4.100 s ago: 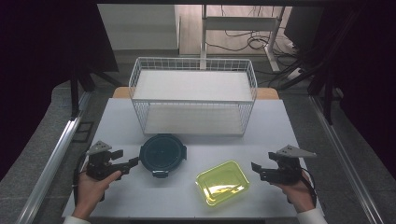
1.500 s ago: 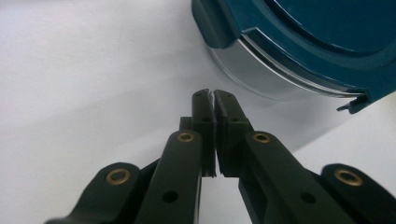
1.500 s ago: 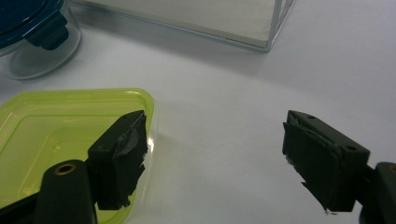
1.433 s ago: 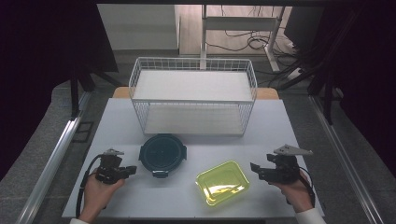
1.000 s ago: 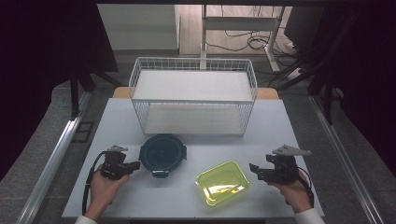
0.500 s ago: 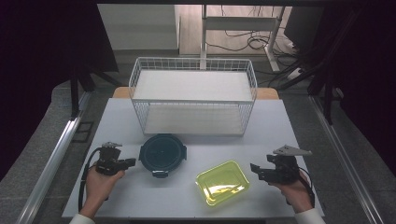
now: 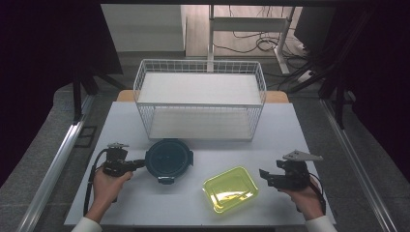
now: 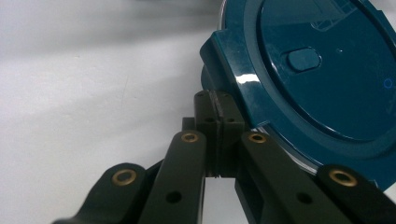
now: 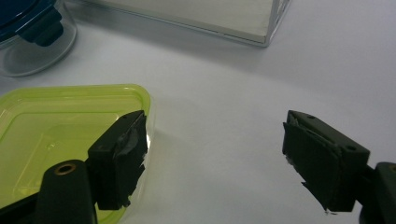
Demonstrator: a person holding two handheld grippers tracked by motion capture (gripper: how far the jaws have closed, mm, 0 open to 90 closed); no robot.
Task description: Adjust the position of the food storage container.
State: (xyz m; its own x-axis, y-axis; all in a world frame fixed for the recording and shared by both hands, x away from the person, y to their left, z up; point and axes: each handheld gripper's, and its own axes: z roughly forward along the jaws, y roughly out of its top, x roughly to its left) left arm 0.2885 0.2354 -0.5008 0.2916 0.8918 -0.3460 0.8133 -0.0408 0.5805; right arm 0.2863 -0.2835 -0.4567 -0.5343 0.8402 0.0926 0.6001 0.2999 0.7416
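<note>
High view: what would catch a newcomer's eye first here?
The bright yellow-green container at the table's near edge stands out, with the open right tongs beside it. Left of it sits the round dark-blue lid, the shut left tongs at its rim. Behind both stands a white wire basket.

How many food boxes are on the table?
2. A round box with a dark blue lid sits at the left, by the left gripper. A yellow-green box lies at the right, near the right gripper.
</note>
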